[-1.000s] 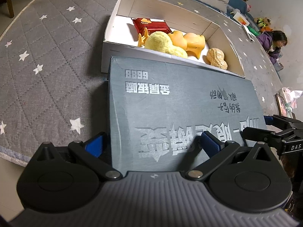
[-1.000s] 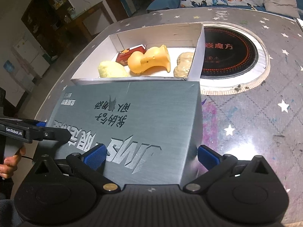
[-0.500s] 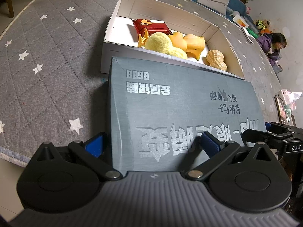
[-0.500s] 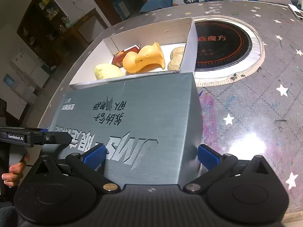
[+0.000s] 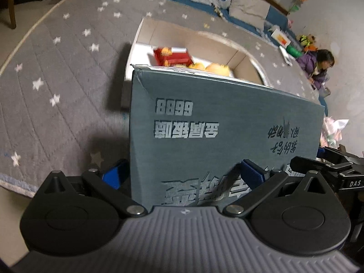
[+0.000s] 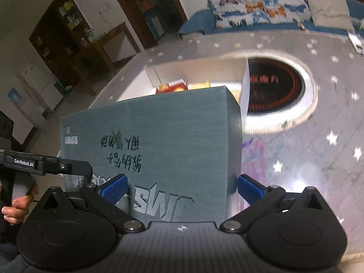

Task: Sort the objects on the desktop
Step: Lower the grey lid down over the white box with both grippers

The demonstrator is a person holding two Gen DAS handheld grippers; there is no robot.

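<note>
A grey star-print tablecloth (image 5: 56, 86) covers the table, with a butterfly-cushion sofa (image 6: 261, 6) beyond it. The grey lid (image 5: 225, 122) hides most of the open white box (image 5: 145, 34) behind it; the toys inside are blurred. The left gripper (image 5: 184, 175) and right gripper (image 6: 182, 187) each pinch a near corner of the lid.

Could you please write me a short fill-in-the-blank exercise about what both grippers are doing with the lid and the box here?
1. The left gripper and right gripper both hold the grey-blue ____.
2. The digits printed on it read upside down as ____.
3. Behind it stands an open white ____ with toys inside.
4. One item inside is a ____ packet.

Missing words: lid; 6688; box; red
</note>
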